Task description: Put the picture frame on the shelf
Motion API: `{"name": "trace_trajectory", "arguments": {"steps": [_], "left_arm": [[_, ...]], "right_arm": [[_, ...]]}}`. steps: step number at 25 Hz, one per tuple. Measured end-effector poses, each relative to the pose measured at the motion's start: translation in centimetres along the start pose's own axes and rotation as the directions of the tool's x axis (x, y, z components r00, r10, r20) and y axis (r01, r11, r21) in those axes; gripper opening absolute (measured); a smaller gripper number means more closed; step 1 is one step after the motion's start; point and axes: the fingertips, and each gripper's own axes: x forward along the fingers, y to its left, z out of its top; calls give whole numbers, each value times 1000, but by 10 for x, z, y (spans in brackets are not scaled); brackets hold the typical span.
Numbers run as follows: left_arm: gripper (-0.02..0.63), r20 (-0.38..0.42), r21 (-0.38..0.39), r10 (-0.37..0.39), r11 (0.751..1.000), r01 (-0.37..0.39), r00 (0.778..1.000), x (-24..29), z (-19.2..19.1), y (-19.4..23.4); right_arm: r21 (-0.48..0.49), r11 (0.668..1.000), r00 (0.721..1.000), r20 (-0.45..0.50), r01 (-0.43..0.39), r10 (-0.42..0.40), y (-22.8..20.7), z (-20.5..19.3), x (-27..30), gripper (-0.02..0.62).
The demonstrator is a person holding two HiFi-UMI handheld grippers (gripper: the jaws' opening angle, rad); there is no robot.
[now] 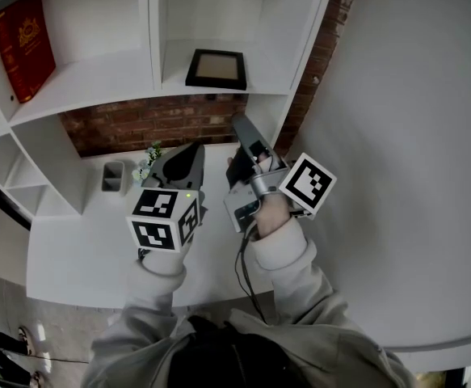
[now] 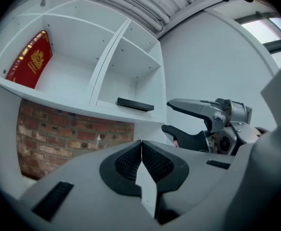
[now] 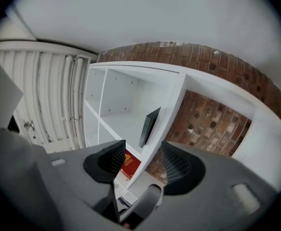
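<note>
Black picture frame point(image 1: 216, 69) lies flat in the right cubby of the smooth white shelf point(image 1: 98, 75), near the front edge, with plenty of room around it. Red book point(image 1: 23, 45) leans in the left cubby. Left gripper point(image 2: 141, 146) is clenched on nothing, right gripper point(image 3: 141, 158) is spread wide and empty, and both are clear of the shelf.

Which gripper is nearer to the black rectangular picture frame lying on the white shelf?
Right. The right gripper is just below the black picture frame, jaws open; the left gripper sits lower and further left, shut.

black picture frame point(image 1: 216, 69), lying flat on white shelf point(image 1: 98, 75), right compartment
</note>
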Motion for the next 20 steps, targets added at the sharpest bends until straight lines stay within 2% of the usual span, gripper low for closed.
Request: {"name": "trace_trajectory", "arguments": {"steps": [2,5,6,8,10,11,14,16,17,18,20], "left_arm": [[5,-3,-3,-9,1000,9,1000,-5,-10,-8],[5,0,-5,-20,1000,20,1000,-15,-21,-18],[5,1,-8,-24,1000,24,1000,-19,-25,-21],[5,3,-18,-31,999,31,1000,-27,-32,-26],[5,4,-33,-36,999,36,999,-37,-40,-31],[5,4,-42,-36,998,36,999,-42,-44,-33],[5,0,-67,-35,997,35,999,-56,-56,-39],[5,-6,-73,-39,997,39,999,-64,-65,-45],[5,-10,-74,-44,996,43,999,-69,-69,-48],[5,-12,-76,-50,996,49,999,-73,-73,-51],[5,-7,-84,-61,995,60,998,-80,-78,-56]], "right_arm": [[-102,995,1000,-17,2,-4,-1,-4,-10,227],[-231,969,995,-78,-86,70,16,-21,-17,225],[-275,957,994,-87,-88,67,18,-27,-21,225],[-395,918,997,-82,-43,11,16,-35,-34,224],[-508,861,998,-67,-15,-22,20,-42,-47,218],[-547,837,998,-58,-8,-28,24,-45,-54,155],[-607,794,998,-58,-12,-29,36,-57,-71,124],[-644,765,998,-54,-5,-39,40,-64,-82,66],[-664,748,998,-48,5,-49,41,-68,-87,57],[-681,732,997,-42,17,-62,40,-73,-92,17],[-703,710,995,-36,43,-96,33,-81,-101,2]]}}
